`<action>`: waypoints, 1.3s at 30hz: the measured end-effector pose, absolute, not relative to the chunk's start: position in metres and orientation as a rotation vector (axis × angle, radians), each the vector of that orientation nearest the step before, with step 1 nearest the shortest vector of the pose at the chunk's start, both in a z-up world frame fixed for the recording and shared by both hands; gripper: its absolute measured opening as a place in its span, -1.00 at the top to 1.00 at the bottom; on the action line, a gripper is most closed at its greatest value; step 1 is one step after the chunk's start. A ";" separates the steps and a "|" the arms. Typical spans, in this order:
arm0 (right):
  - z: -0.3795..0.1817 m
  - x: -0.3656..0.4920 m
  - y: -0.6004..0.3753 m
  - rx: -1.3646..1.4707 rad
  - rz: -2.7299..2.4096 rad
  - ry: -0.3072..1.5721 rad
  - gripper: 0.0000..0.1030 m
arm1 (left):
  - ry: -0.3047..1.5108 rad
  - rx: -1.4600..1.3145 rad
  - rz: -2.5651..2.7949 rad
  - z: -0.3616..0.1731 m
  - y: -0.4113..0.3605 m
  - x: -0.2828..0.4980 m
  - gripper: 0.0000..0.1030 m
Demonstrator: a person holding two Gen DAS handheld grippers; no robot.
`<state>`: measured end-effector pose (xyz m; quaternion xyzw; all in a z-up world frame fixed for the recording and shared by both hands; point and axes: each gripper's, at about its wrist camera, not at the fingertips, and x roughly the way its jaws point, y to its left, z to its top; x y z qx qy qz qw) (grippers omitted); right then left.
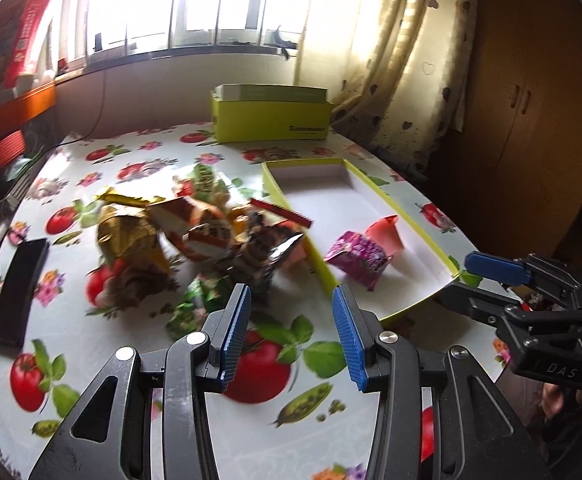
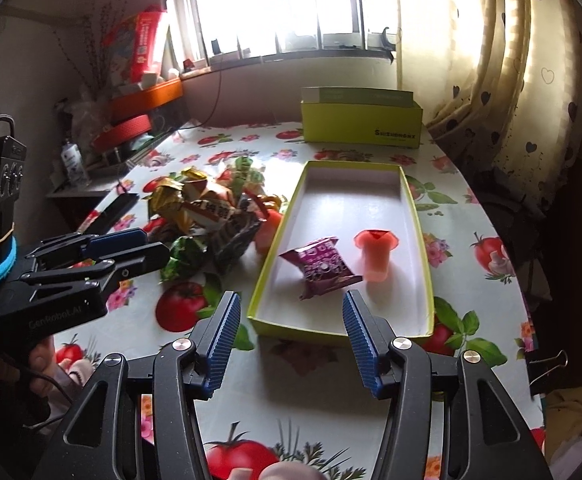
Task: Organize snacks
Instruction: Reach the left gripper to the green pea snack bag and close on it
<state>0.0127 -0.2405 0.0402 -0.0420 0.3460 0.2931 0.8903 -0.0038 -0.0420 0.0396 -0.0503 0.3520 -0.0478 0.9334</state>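
Note:
A pile of snack packets (image 1: 195,232) lies on the tomato-print table, also in the right wrist view (image 2: 211,216). A shallow yellow-green tray (image 1: 371,208) (image 2: 419,240) holds a purple packet (image 1: 357,258) (image 2: 323,266) and a pink jelly cup (image 1: 385,234) (image 2: 375,256). My left gripper (image 1: 291,300) is open and empty, just in front of the pile. My right gripper (image 2: 291,304) is open and empty above the tray's near end. The right gripper also shows in the left wrist view (image 1: 495,268), and the left one in the right wrist view (image 2: 139,248).
A yellow-green box (image 1: 271,118) (image 2: 361,120) stands at the table's far edge by the window. A black remote-like bar (image 1: 21,290) lies at the left. Curtains (image 2: 511,80) hang on the right. Shelves with clutter (image 2: 131,100) stand at the left.

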 end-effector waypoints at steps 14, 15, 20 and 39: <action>0.047 0.005 -0.213 -0.123 0.645 0.725 -0.01 | 0.727 -0.149 -0.038 0.040 -0.014 -0.016 0.15; 0.048 0.005 -0.211 -0.127 0.648 0.724 -0.01 | 0.724 -0.154 -0.036 0.041 -0.012 -0.017 0.15; 0.052 0.009 -0.193 -0.150 0.682 0.722 -0.01 | 0.712 -0.175 -0.004 0.043 0.003 -0.018 0.15; 0.036 0.049 -0.145 -0.178 0.757 0.785 -0.01 | 0.750 -0.206 0.129 0.026 0.053 0.009 0.15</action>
